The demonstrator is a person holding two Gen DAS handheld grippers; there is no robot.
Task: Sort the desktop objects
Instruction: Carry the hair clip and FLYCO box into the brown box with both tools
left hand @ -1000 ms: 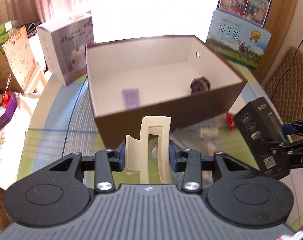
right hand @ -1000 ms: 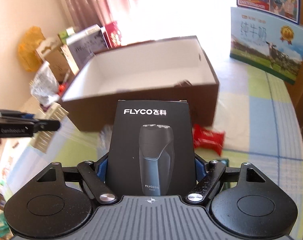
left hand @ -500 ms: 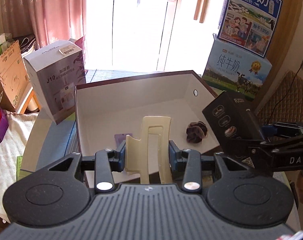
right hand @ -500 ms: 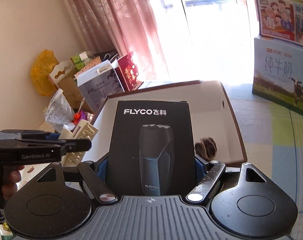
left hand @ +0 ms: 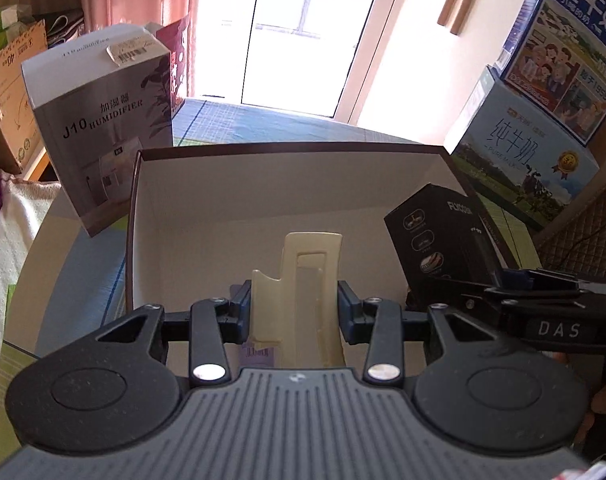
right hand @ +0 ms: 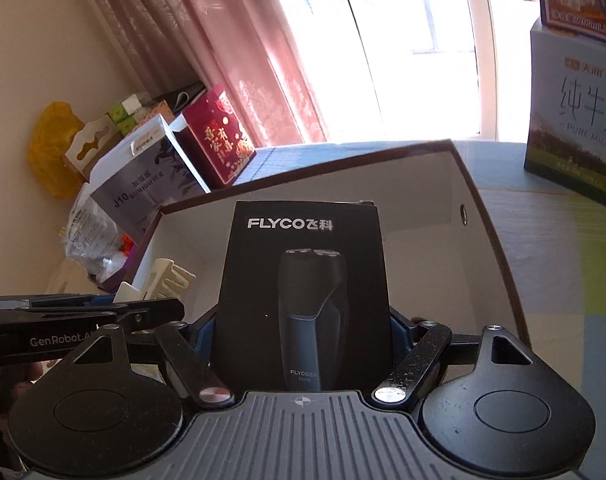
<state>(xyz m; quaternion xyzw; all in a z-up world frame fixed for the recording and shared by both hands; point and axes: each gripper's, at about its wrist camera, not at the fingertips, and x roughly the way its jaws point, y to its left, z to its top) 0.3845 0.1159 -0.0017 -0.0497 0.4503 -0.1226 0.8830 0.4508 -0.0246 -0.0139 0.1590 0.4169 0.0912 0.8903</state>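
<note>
Storage box (left hand: 263, 184) floor mostly hidden behind cream hair claw (left hand: 303, 292) and shaver box (right hand: 307, 296), purple slip (left hand: 257, 354) half covered at lower centre, milk carton (right hand: 575, 120) cut off at right edge

Bright daylight is pouring through the tall window (left hand: 303, 36), pink curtains (right hand: 239, 52) are hanging beside it against a cream wall (right hand: 27, 60).
</note>
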